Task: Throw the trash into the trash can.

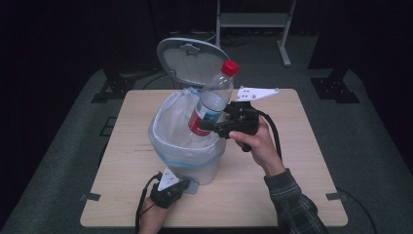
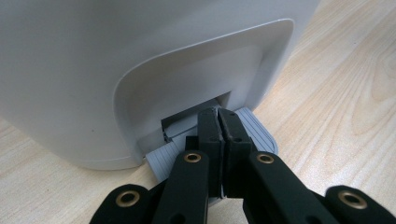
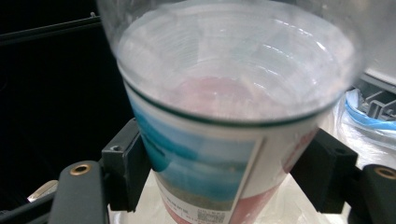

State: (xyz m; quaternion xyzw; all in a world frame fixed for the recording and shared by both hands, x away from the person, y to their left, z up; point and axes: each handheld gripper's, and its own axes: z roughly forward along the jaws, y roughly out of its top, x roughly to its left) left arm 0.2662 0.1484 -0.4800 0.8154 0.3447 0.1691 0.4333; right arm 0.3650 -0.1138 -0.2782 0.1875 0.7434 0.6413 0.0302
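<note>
Near the table's (image 1: 292,204) front edge, left of its middle, the left gripper (image 1: 171,187) has its jaws clenched together with nothing between them, their tips pressing down on the grey ribbed pedal (image 2: 254,135) at the foot of the white bin (image 1: 195,163). The bin stands on the table's middle, lined with a clear bag (image 1: 170,117), its lid (image 1: 192,58) tipped up at the far side. Above the bin's right rim, the right gripper (image 1: 207,126) is grasping the plastic bottle (image 1: 212,102) across its red label, jaw pads on either side of it, the bottle tilted with its base inside the bin's mouth and its red cap (image 1: 230,67) pointing up and away.
</note>
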